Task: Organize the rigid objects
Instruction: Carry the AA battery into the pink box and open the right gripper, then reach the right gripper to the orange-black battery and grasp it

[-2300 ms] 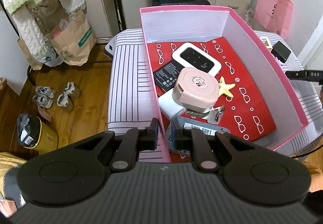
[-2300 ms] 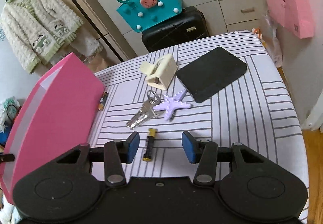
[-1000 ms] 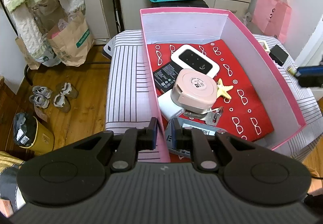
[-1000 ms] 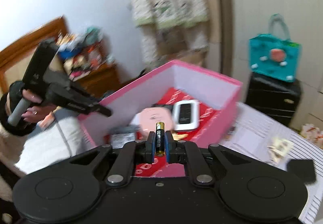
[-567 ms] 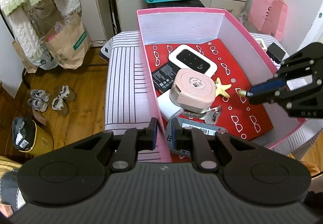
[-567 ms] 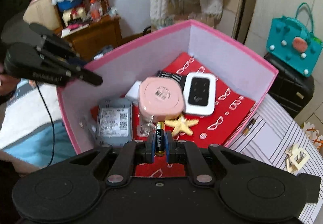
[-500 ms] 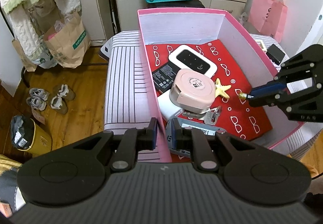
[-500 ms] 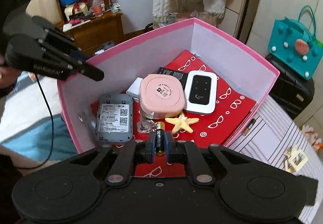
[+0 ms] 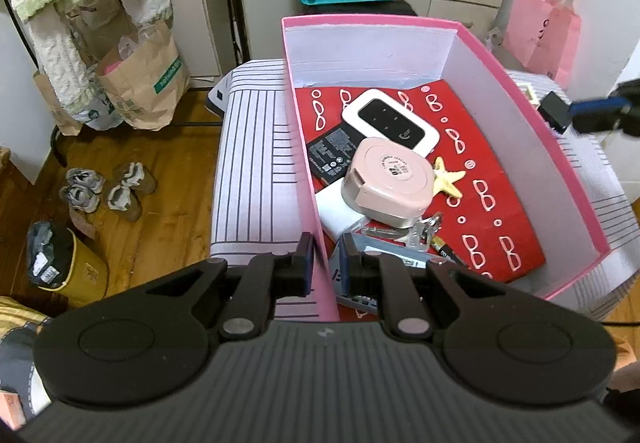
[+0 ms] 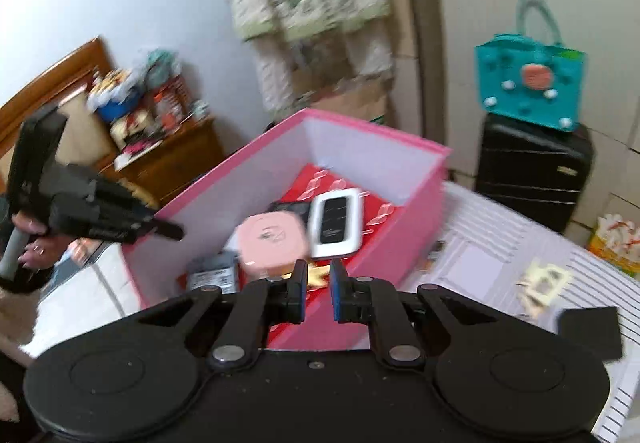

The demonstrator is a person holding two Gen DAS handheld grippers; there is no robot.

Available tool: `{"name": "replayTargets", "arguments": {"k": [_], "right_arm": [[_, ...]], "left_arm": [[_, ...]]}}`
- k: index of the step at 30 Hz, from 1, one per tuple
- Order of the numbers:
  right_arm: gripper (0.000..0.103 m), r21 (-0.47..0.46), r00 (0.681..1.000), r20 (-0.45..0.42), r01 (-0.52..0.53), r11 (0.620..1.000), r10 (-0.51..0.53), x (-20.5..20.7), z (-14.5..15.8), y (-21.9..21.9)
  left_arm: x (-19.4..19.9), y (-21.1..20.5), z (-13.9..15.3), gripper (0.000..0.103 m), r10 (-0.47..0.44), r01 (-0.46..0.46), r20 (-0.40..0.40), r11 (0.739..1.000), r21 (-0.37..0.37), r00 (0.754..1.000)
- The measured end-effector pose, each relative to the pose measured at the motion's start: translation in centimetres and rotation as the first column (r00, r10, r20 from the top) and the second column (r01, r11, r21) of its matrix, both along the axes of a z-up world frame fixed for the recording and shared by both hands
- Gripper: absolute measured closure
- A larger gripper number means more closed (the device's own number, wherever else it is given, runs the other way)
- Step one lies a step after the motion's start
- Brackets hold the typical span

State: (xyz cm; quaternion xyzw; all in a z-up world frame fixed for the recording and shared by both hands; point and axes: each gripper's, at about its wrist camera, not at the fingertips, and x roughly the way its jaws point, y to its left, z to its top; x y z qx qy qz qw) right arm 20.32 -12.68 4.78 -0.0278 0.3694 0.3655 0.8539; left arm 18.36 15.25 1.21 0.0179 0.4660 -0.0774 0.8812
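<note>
A pink box (image 9: 472,91) with a red patterned floor stands on the striped table. My left gripper (image 9: 326,263) is shut on the box's near left wall (image 9: 306,179). Inside lie a white router (image 9: 390,121), a round pink case (image 9: 388,181), a yellow starfish (image 9: 446,181), keys (image 9: 424,229), a grey device (image 9: 400,263) and a battery (image 9: 446,251) near the front. My right gripper (image 10: 319,291) is slightly open and empty, above the box's right rim (image 10: 400,243); it shows blurred at the far right in the left wrist view (image 9: 596,115).
On the table right of the box (image 10: 280,179) lie a cream clip (image 10: 542,281) and a black flat card (image 10: 592,327). A black suitcase (image 10: 532,171) with a teal bag (image 10: 528,83) stands behind. Shoes (image 9: 104,189) and paper bags (image 9: 140,79) are on the floor at left.
My right gripper opened and let go of the battery, which now lies in the box near the keys. The right gripper then pulled back up and to the right. My left gripper kept still.
</note>
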Motion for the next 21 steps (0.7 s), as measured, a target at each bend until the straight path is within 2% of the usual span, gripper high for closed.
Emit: {"name": "replayTargets", "arguments": {"k": [3,8,11,16,21], "right_arm": [[0.084,-0.016,0.998,0.002,0.059,0.998,-0.059,1.1,-1.3,-1.4],[0.083,-0.027,0.991,-0.045,0.127,0.992,-0.128,3.9,-4.7,-2.7],[0.081,-0.029,0.988,-0.059,0.142,0.989,-0.144,5.5,-6.4,-2.9],[0.080,-0.083,0.989,-0.002,0.145,0.986,-0.146,7.4,-8.2,-1.8],[0.080,-0.113,0.993,0.001,0.114,0.987,-0.114,9.1,-9.4,-0.3]], "left_arm": [[0.4,-0.4,-0.3,0.094,0.016,-0.015,-0.013,1.000,0.019,1.000],[0.7,-0.5,-0.2,0.096,0.032,-0.032,-0.009,0.999,0.034,0.999],[0.9,-0.5,0.1,0.096,0.036,-0.036,-0.001,0.999,0.039,0.999],[1.3,-0.5,0.1,0.096,0.040,-0.040,-0.003,0.998,0.043,0.999],[1.5,-0.4,-0.1,0.096,0.042,-0.042,-0.012,0.999,0.018,0.999]]}}
